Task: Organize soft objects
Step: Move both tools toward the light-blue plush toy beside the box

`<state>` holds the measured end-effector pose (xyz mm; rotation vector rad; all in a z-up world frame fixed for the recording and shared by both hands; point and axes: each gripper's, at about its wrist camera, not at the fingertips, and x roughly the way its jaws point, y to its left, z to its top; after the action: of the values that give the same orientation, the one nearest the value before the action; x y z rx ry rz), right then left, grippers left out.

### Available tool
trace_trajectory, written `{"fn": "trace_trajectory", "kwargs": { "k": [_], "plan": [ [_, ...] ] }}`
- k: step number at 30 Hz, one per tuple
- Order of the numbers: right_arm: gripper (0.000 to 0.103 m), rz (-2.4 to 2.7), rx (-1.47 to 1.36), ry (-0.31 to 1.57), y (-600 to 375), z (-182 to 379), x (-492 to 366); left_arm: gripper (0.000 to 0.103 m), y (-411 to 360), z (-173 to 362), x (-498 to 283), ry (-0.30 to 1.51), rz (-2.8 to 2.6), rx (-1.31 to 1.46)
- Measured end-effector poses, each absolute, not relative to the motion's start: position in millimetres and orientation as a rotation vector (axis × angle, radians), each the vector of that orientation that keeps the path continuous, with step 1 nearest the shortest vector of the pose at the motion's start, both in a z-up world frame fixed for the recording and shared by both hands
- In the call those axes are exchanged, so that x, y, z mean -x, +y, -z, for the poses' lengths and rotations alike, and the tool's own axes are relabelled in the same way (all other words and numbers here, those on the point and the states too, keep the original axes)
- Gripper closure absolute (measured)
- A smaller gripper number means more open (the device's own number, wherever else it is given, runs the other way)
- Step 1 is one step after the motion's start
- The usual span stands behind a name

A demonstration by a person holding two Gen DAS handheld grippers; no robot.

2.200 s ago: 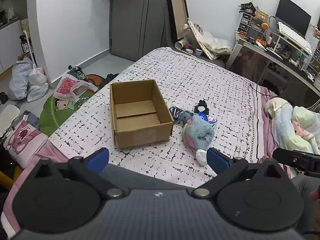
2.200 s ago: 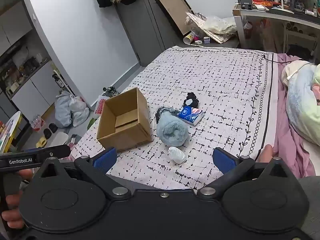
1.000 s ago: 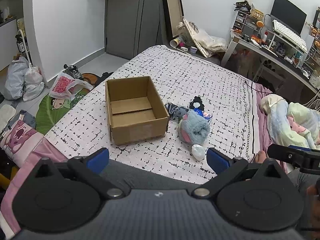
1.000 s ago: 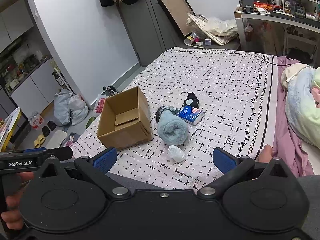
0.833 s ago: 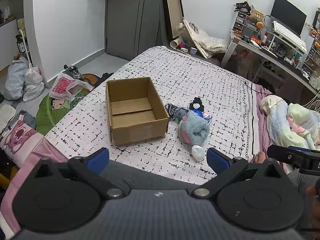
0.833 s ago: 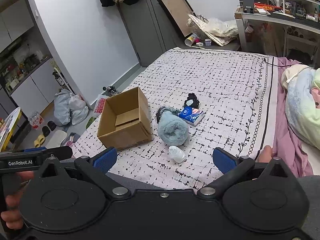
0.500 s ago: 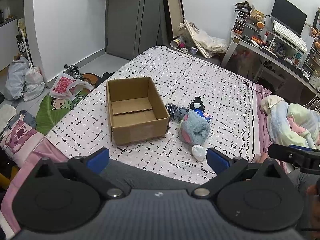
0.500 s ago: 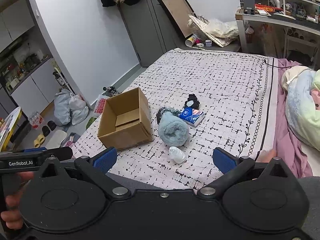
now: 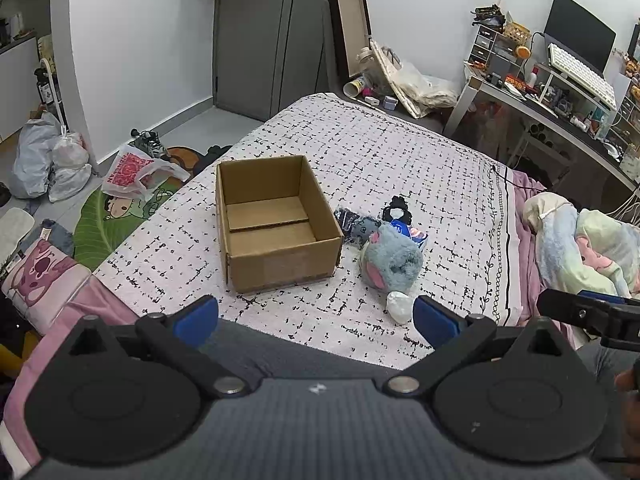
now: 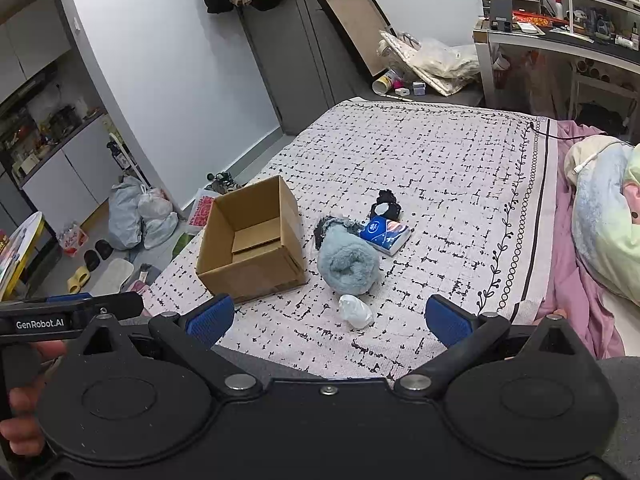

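Left wrist view: the left gripper [image 9: 315, 316] has its blue-padded fingers [image 9: 196, 320] spread wide and holds nothing, hovering above the near edge of a bed [image 9: 400, 152] covered in a white quilt with black dashes. Ahead of it and slightly left sits an open, empty cardboard box [image 9: 276, 224]. Just right of the box lies a fluffy blue-grey plush [image 9: 392, 260], with a small white wad [image 9: 399, 306] near its closer side, well short of the fingertips. Behind the plush lie a dark crumpled cloth [image 9: 352, 222], a blue tissue packet [image 9: 412, 234] and a small black item [image 9: 397, 210].

Right wrist view: the right gripper [image 10: 330, 319] is likewise spread and empty, with the white wad [image 10: 355, 311] between and just beyond its fingers and the plush [image 10: 348, 260] past that.
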<state>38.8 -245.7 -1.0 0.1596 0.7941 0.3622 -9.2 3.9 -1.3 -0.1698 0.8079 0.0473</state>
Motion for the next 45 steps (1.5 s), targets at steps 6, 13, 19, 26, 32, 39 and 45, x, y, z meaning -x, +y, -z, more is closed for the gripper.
{"fn": "trace_trajectory", "kwargs": {
  "k": [6, 13, 19, 26, 32, 39, 45],
  "plan": [
    [0.0, -0.356, -0.153, 0.794, -246, 0, -40, 0.0, 3, 0, 9, 0.808, -0.044, 0.168],
    [0.0, -0.348, -0.152, 0.796, -247, 0, -40, 0.0, -2, 1, 9, 0.81, -0.03, 0.167],
    [0.0, -0.344, -0.155, 0.8, -248, 3, -41, 0.0, -10, 7, 6, 0.816, -0.003, 0.15],
    [0.0, -0.349, -0.138, 0.822, -248, 13, -51, 0.0, -18, 21, -3, 0.836, -0.004, 0.145],
    [0.0, -0.351, -0.159, 0.835, -262, 22, -66, 0.0, -25, 30, -13, 0.844, 0.009, 0.147],
    [0.0, -0.36, -0.224, 0.841, -283, 30, -88, 0.001, -36, 34, -30, 0.833, 0.002, 0.153],
    [0.0, -0.361, -0.237, 0.847, -290, 35, -109, 0.003, -44, 36, -45, 0.814, -0.005, 0.176]
  ]
}}
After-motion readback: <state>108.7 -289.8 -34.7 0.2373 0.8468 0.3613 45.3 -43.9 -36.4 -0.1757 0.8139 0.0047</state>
